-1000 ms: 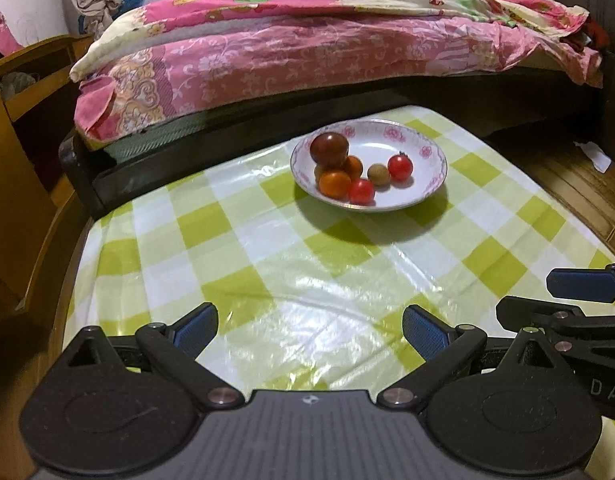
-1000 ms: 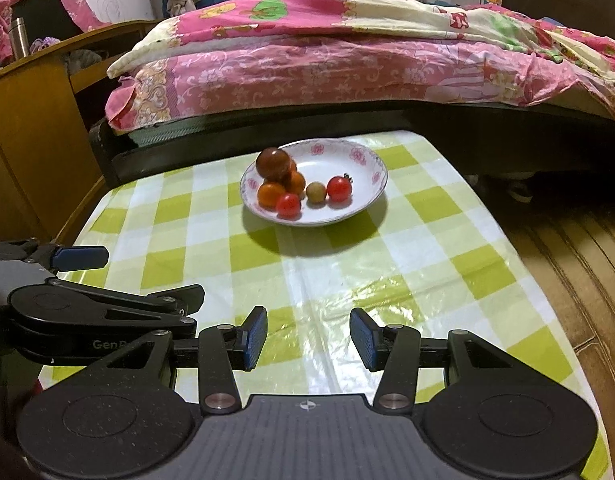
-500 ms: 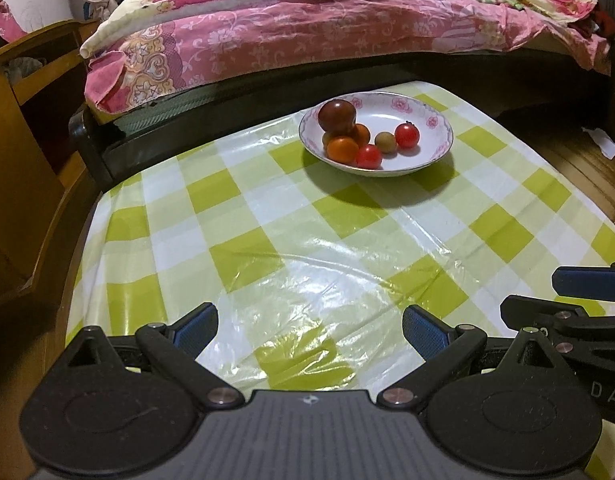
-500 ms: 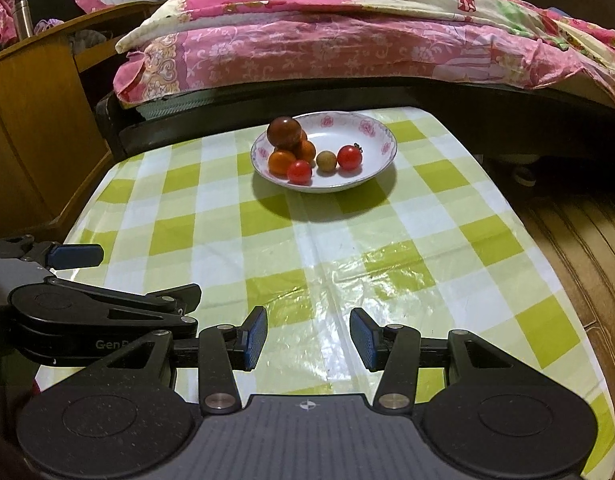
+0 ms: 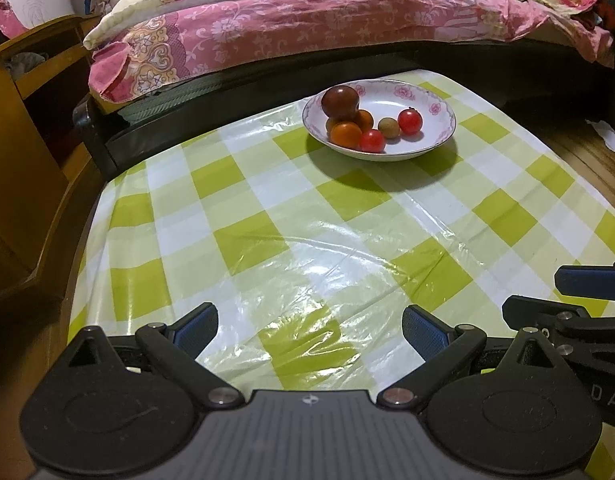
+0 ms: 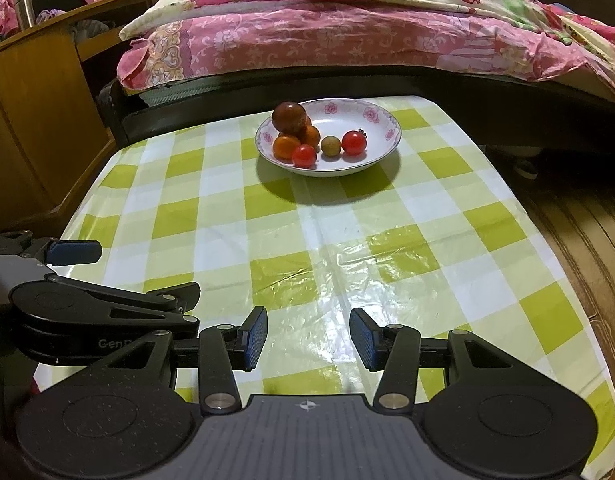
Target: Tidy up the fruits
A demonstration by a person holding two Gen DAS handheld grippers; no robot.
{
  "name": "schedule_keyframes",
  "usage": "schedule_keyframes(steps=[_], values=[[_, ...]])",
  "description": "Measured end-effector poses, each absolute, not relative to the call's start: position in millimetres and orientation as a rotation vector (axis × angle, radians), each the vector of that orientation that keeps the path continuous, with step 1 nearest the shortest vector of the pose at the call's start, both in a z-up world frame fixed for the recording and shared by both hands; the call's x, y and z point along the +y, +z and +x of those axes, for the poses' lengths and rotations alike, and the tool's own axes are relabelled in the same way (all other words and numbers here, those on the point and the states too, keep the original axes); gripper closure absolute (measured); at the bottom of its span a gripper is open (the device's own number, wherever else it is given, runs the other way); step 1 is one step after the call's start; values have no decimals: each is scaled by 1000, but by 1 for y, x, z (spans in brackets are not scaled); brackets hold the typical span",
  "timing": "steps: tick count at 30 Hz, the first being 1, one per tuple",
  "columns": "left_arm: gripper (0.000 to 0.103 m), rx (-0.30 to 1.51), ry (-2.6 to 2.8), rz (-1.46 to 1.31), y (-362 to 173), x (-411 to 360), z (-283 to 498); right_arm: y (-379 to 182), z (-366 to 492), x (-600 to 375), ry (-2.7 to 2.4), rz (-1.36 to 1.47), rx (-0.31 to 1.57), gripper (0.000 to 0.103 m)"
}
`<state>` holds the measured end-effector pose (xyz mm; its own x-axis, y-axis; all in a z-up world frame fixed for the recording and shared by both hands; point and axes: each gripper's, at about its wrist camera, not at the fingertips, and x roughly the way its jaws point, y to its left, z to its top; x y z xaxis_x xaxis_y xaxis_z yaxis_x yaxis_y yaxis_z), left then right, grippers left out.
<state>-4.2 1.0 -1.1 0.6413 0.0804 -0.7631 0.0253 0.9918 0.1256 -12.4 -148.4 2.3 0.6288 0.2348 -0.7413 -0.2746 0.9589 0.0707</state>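
Fruit sits far off in a round white bowl [image 5: 435, 128] with little pink flowers on its rim, seen from the left wrist view. The bowl rests on a shiny plastic tablecloth [image 5: 267, 216] with green and white squares, near the table's far edge by the bed [image 5: 327, 28] with its soft pink flowery blanket. In the bowl a big dark plum [image 5: 340, 101] sits on top of small round orange fruits [image 5: 346, 135], with a red tomato [image 5: 372, 141] in front, a small tan ball-shaped fruit [image 5: 388, 127] and another red tomato [image 5: 410, 121] to the side. The left gripper [image 5: 309, 330] has its black arms and ridged blue pads spread wide with nothing between them. From the right wrist view, the same bowl [image 6: 379, 120] sits well ahead on the crinkly cloth [image 6: 347, 240]. The right gripper [image 6: 308, 336] has its flat blue pads apart, holding nothing, above bare cloth. The left gripper [image 6: 107, 276] shows from the side at the left, and a wooden cabinet [image 6: 31, 120] stands beside the table
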Motion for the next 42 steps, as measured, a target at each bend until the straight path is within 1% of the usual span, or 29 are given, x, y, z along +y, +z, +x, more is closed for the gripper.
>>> schedule_keyframes(steps=[42], values=[[0, 855, 40, 155, 0, 0, -9, 0, -15, -146, 290, -49, 851, 59]])
